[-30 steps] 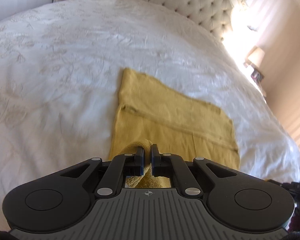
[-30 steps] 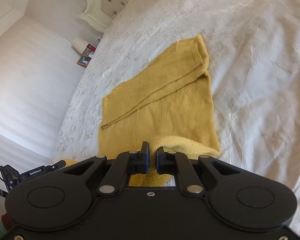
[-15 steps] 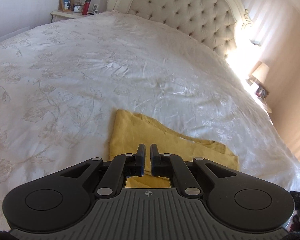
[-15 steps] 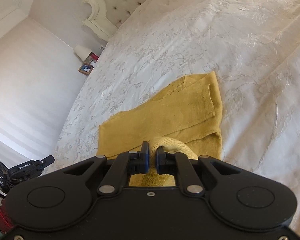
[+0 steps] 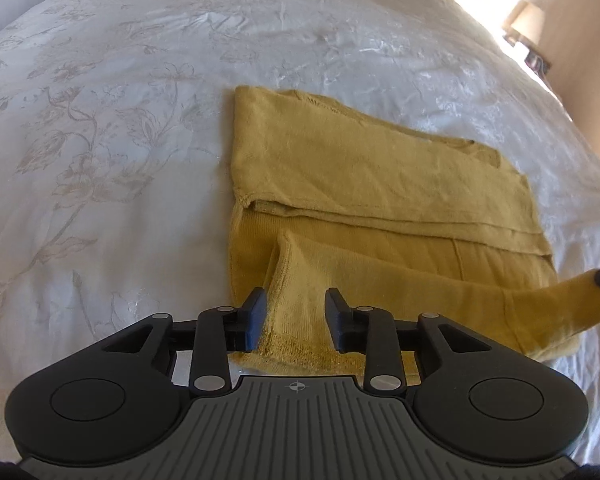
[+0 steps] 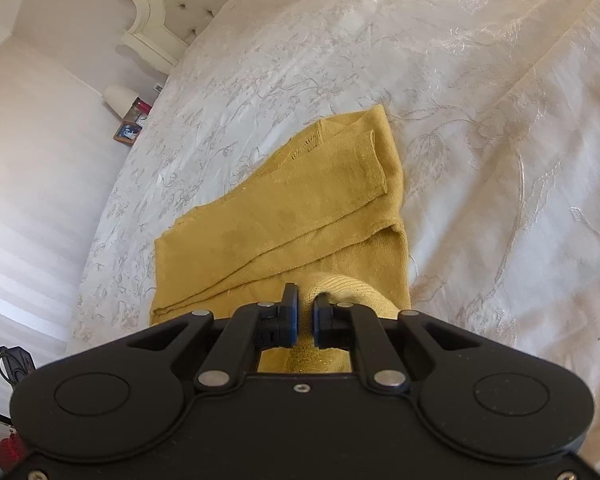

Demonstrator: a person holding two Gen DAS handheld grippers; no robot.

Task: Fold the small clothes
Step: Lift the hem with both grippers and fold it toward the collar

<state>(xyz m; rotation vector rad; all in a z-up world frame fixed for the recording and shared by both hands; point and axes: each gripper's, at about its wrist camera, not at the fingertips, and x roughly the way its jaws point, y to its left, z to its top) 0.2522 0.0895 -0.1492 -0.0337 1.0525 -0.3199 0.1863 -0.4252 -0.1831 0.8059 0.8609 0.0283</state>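
On the big white floral bedspread [image 5: 148, 128] there's a mustard yellow knit top [image 5: 372, 176], partly folded and lying flat about mid-bed, with a sleeve layer laid across it. Tufted headboard [image 6: 196, 4] sits at the far end, lamp [image 6: 118, 98] and a small picture frame [image 6: 127, 133] beside the bed. The left gripper [image 5: 296, 314] has its jaws spread wide, the near hem of the top just sitting loose between them, not pinched. The right gripper [image 6: 305, 318] is nearly closed and clamped on a raised bunch of that same hem; in the left view that bunch lifts off the bed at the right edge.
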